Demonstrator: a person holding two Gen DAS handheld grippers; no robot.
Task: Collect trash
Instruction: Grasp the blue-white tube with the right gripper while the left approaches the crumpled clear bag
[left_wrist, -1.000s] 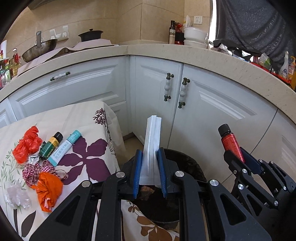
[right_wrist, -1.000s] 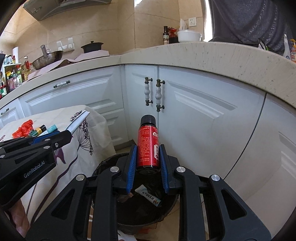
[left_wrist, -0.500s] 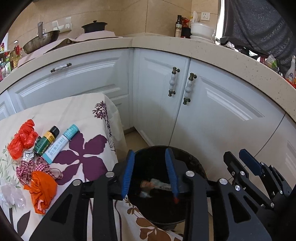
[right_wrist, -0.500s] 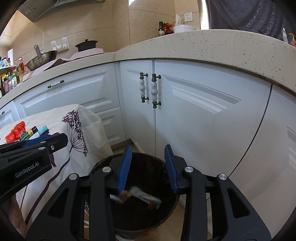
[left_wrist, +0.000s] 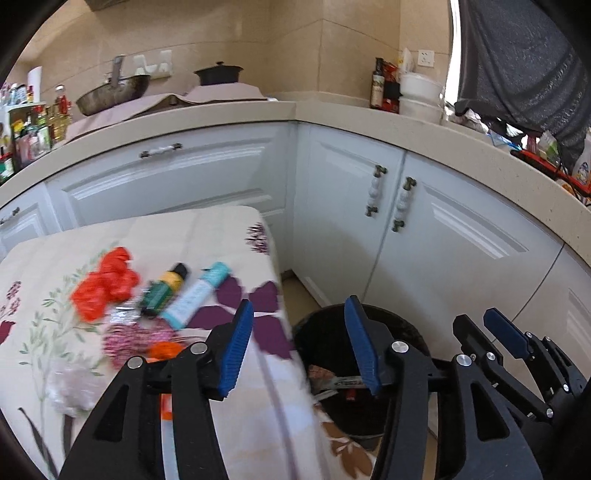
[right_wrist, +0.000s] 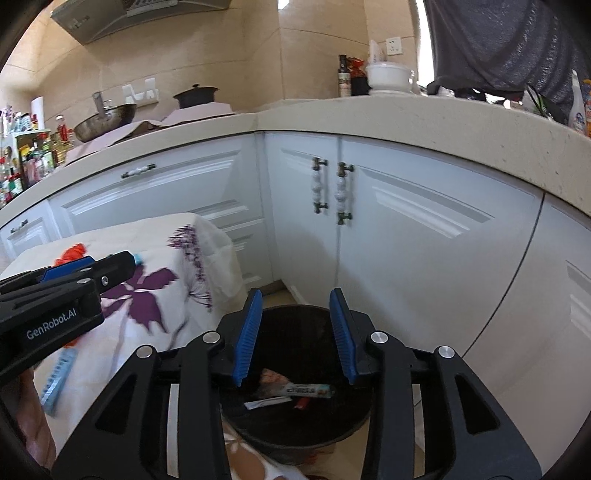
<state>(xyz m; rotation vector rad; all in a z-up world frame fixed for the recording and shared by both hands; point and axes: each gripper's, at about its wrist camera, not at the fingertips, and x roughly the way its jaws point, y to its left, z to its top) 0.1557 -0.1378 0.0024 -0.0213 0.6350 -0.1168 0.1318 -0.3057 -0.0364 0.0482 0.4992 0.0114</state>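
A black trash bin (right_wrist: 295, 439) stands on the floor beside the table; wrappers and a red item (right_wrist: 291, 393) lie inside. It also shows in the left wrist view (left_wrist: 402, 328). My right gripper (right_wrist: 297, 332) is open and empty above the bin. My left gripper (left_wrist: 301, 343) is open and empty, over the table edge beside the bin. On the floral tablecloth (left_wrist: 129, 236) lie red crumpled plastic (left_wrist: 105, 284), a green bottle (left_wrist: 164, 290), a teal tube (left_wrist: 197, 295), a checked cloth scrap (left_wrist: 136, 338) and an orange piece (left_wrist: 166, 349).
White cabinet doors with handles (right_wrist: 332, 192) stand close behind the bin under a beige counter (left_wrist: 369, 129). A clear plastic wad (left_wrist: 70, 384) lies on the table's left. A blue strip (right_wrist: 57, 380) lies on the cloth in the right wrist view.
Both grippers let go of their loads: the white folded card and the red bottle dropped into the bin. The left gripper has since swung left toward the table with wider jaws.
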